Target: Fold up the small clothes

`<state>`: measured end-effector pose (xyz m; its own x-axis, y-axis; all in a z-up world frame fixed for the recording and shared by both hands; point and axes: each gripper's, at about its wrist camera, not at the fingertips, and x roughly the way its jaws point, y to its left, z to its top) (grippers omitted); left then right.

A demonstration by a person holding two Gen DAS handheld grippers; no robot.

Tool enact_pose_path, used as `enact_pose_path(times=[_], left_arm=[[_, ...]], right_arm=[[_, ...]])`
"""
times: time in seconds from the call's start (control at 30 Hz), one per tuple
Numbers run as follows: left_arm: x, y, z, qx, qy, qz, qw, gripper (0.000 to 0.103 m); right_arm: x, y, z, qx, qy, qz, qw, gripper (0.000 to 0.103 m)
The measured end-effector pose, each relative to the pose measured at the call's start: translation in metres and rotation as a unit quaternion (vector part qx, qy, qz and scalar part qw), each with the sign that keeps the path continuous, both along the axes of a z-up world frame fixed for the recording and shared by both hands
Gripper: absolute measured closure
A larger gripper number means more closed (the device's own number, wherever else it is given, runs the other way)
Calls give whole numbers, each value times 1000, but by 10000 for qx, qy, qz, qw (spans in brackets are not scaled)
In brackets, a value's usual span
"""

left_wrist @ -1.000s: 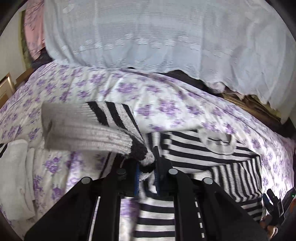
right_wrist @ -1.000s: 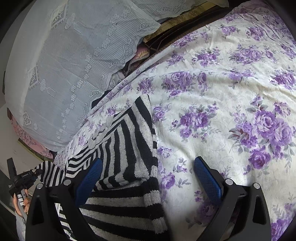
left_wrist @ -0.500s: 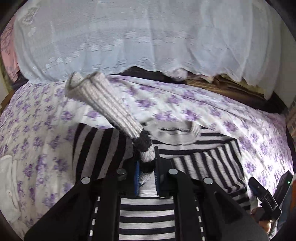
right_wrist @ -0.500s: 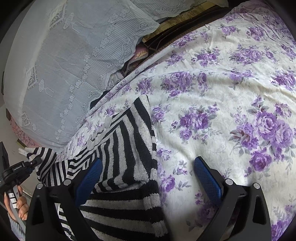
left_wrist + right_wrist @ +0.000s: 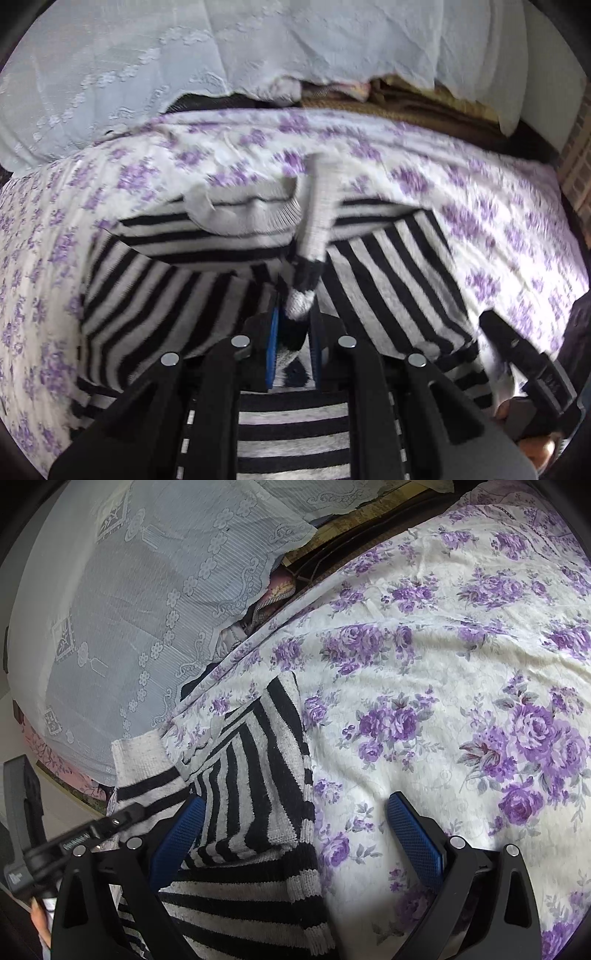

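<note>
Left wrist view: our left gripper (image 5: 293, 343) is clamped on the sleeve cuff (image 5: 301, 295) of the striped sweater (image 5: 391, 280) | sleeve runs straight ahead over the sweater body, mid-bed on the floral bedsheet (image 5: 480, 206) | right gripper (image 5: 295, 834) spread wide, empty, over the sweater's right edge | sleeve end blurred; hem cut off.

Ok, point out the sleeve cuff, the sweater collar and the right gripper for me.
sleeve cuff (image 5: 320, 206): left wrist view, grey ribbed end.
sweater collar (image 5: 243, 216): left wrist view, grey neckband.
right gripper (image 5: 295, 834): right wrist view, midway between blue pads.
</note>
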<state>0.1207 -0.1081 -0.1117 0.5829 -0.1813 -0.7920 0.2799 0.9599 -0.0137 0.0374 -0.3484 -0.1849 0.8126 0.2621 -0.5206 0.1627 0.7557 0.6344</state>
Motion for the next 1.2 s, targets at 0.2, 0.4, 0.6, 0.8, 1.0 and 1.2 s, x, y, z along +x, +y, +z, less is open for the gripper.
enact_pose_path(times=[0.2, 0.4, 0.6, 0.8, 1.0, 1.2], left_arm=[[-18, -7, -14, 60, 119, -389, 9992, 46], [-55, 5, 1, 713, -532, -669, 9938, 14], [-53, 68, 25, 997, -1095, 1, 9890, 5], [-9, 141, 9, 857, -742, 989, 9886, 5], [24, 184, -53, 511, 237, 1476, 9874, 4], [17, 179, -55, 536, 41, 1435, 9882, 4]], right_arm=[[0, -1, 1, 32, -2, -1, 10000, 3], [-2, -4, 3, 181, -27, 31, 9998, 4], [-20, -7, 27, 964, -575, 316, 9932, 4], [3, 33, 35, 566, -293, 1014, 9928, 18], [41, 51, 19, 364, 584, 1180, 9906, 44], [52, 74, 19, -141, 887, 1265, 9879, 80]])
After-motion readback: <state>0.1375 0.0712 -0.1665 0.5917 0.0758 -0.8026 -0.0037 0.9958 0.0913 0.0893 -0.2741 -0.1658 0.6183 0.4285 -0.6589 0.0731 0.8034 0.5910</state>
